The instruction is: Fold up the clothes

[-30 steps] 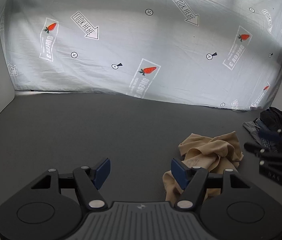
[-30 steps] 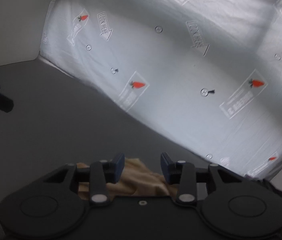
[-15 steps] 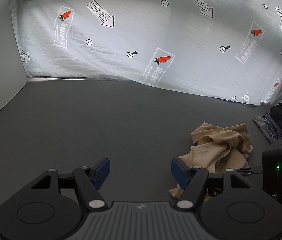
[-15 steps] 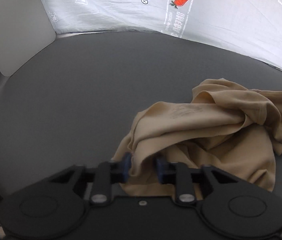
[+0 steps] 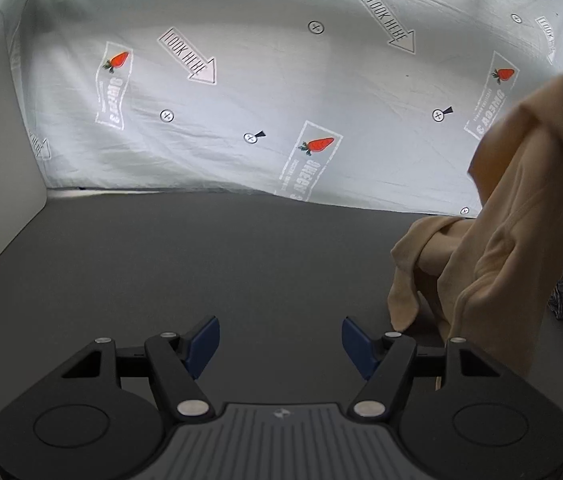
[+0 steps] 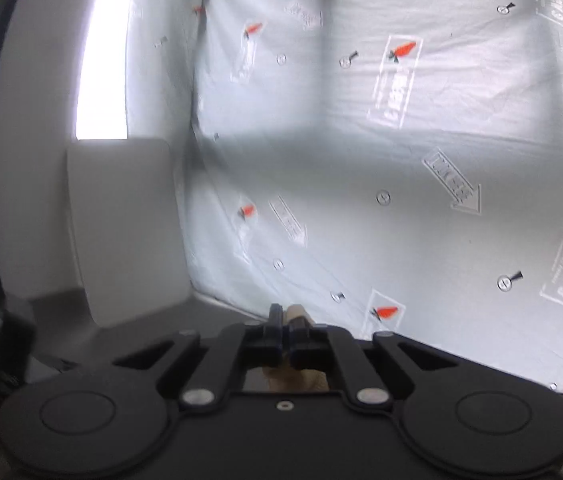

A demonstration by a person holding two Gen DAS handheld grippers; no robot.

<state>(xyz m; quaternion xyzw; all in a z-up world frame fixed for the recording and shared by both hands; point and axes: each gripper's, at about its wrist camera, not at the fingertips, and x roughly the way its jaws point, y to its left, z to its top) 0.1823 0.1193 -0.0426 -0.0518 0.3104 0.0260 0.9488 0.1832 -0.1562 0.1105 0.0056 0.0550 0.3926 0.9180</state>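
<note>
Lifted since earlier, the tan shirt [image 5: 513, 216] hangs at three o'clock, pinched in the right gripper [image 6: 286, 334] to shake it open, while the left gripper [image 5: 280, 340] waits with jaws apart.

From my left wrist camera the picture is sharp and evenly lit, with the white printed sheet [image 5: 281, 100] glowing as if backlit. My right wrist view is soft and smeared, probably motion blur. A bright window strip [image 6: 101, 60] glares there; fisheye bending darkens both frames' corners.
</note>
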